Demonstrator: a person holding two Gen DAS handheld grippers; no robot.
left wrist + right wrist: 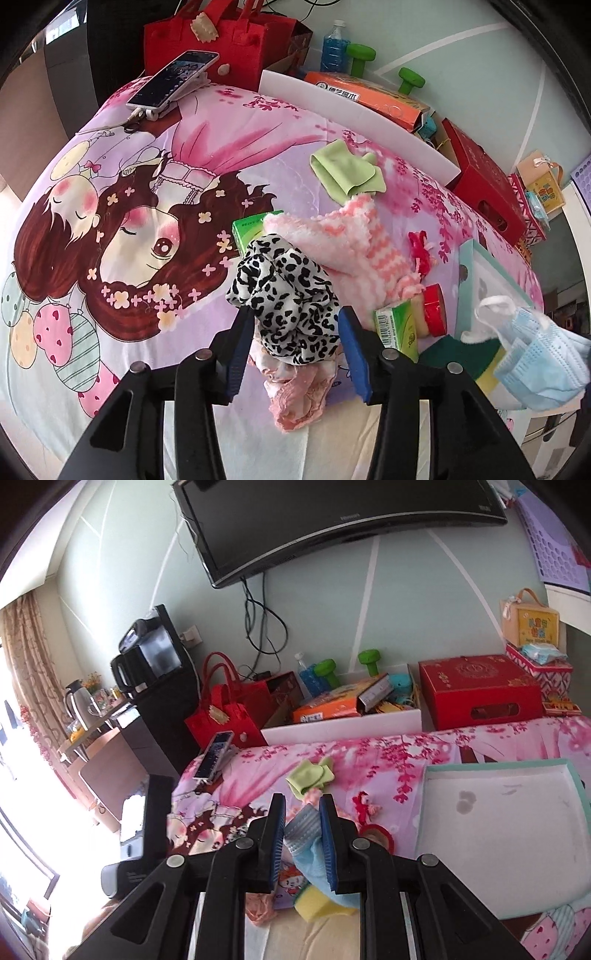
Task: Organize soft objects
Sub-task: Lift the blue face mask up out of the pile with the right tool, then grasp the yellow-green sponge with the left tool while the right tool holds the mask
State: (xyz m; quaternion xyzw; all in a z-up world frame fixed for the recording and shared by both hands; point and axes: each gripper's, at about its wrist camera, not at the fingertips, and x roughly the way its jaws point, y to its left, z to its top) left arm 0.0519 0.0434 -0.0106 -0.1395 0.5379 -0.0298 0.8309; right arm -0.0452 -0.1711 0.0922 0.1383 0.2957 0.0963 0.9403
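A black-and-white leopard-print cloth (288, 295) lies bunched on the cartoon bedspread (147, 221), partly over a pink lace cloth (299, 398). My left gripper (295, 312) points down with a finger on each side of it, open, the pads not squeezing it. A blue face mask (306, 827) is pinched between the pads of my right gripper (303, 799), which is shut on it. That face mask (535, 354) hangs at the right of the left wrist view. A fluffy pink-and-white towel (354, 236) and a green cloth (347, 170) lie farther back.
A white tray with a teal rim (498, 830) sits on the bed to the right. Green tissue packs (399, 328), a red-lidded jar (434, 310) and a yellow-green sponge (317, 904) lie near the grippers. A phone (173, 77) rests at the far left corner; boxes and a red bag (221, 33) line the wall.
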